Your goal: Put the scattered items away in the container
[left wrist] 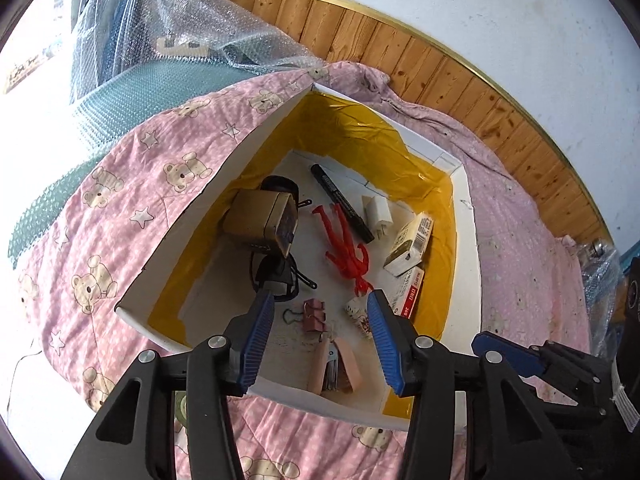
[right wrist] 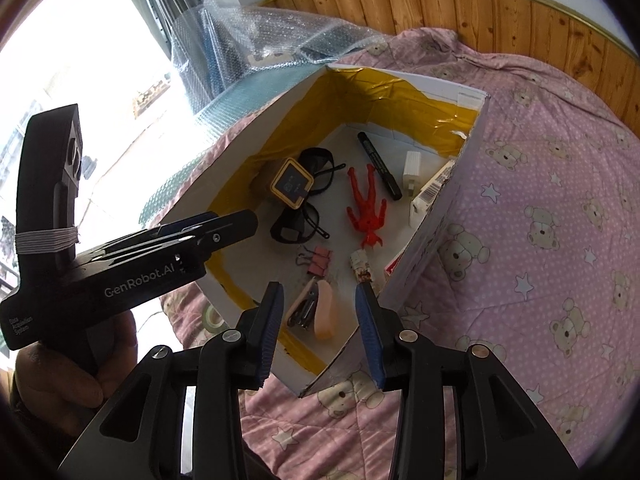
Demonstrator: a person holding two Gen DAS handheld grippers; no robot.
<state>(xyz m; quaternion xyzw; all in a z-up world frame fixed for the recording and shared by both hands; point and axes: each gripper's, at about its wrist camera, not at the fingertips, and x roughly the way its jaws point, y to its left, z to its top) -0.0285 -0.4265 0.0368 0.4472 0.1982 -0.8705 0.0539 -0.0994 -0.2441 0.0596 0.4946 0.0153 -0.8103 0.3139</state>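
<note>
Pink bear bedding (right wrist: 560, 208) covers the bed under a white box (left wrist: 176, 236) with yellow inside. It already holds a red toy man (left wrist: 346, 248), a black marker (left wrist: 340, 200) at his 12 o'clock, sunglasses (right wrist: 308, 200) and pink clips (left wrist: 316, 316). Both the left gripper (left wrist: 320, 344) and right gripper (right wrist: 320, 332) hang over it, fingers spread wide, holding nothing. Best lift them straight up, I think, so nothing tips.

A bedroom in a home: a pink quilt (right wrist: 560, 208) printed with teddy bears and stars covers a bed, backed by a wood-panelled headboard (left wrist: 420, 56) with a gold rim against a white wall (left wrist: 500, 4). Bright window (right wrist: 80, 60) light falls beside it, where bubble wrap (right wrist: 272, 32) lies over stored goods.
</note>
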